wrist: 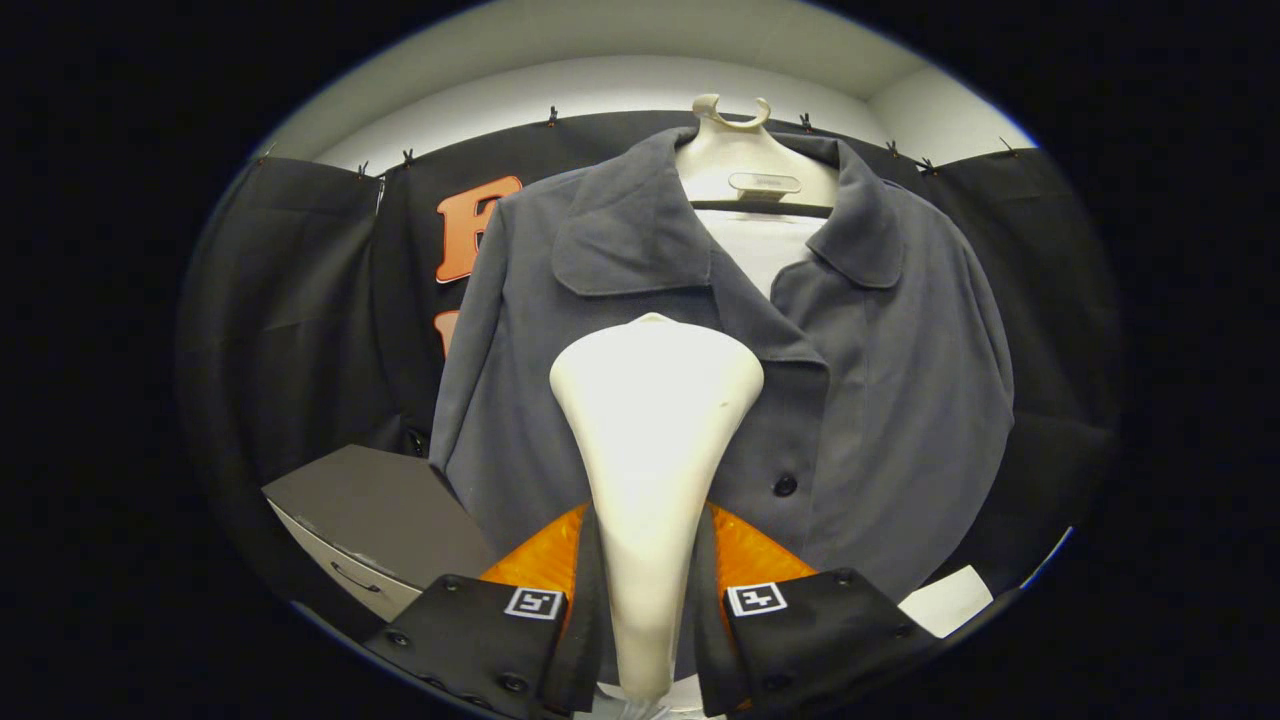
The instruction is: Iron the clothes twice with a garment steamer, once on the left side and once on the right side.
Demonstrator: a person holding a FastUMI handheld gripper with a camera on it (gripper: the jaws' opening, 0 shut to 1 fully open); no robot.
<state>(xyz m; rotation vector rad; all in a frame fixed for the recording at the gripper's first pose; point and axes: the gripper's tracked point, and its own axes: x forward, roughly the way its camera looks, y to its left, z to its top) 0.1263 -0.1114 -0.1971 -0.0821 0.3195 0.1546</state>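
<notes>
Steamer (pixel 655 470), a smooth cream-white plastic tool, stood upright between the two fingers of the gripper (pixel 650 620), and both fingers pressed on its narrow handle from the left and the right. Its long axis ran from the fingers up and away, and it widened into a rounded triangular head. The head was in front of the grey jacket (pixel 880 400), about at chest height and a little left of the button line. From this view I could not tell if the head touched the cloth or stayed just near it.

The jacket hung on a pale hanger (pixel 745 165) against the black cloth wall, straight ahead of the fingers. It looked like soft, matte woven fabric, with a wide collar and dark round buttons (pixel 785 486) down the front. Its left panel was partly hidden behind the head, while the right panel lay open to the right. In my judgement, the coming stroke depended on keeping the head flat to the cloth and moving along the panel. A grey cabinet with a drawer (pixel 375 525) stood near on the left, low beside the sleeve.
</notes>
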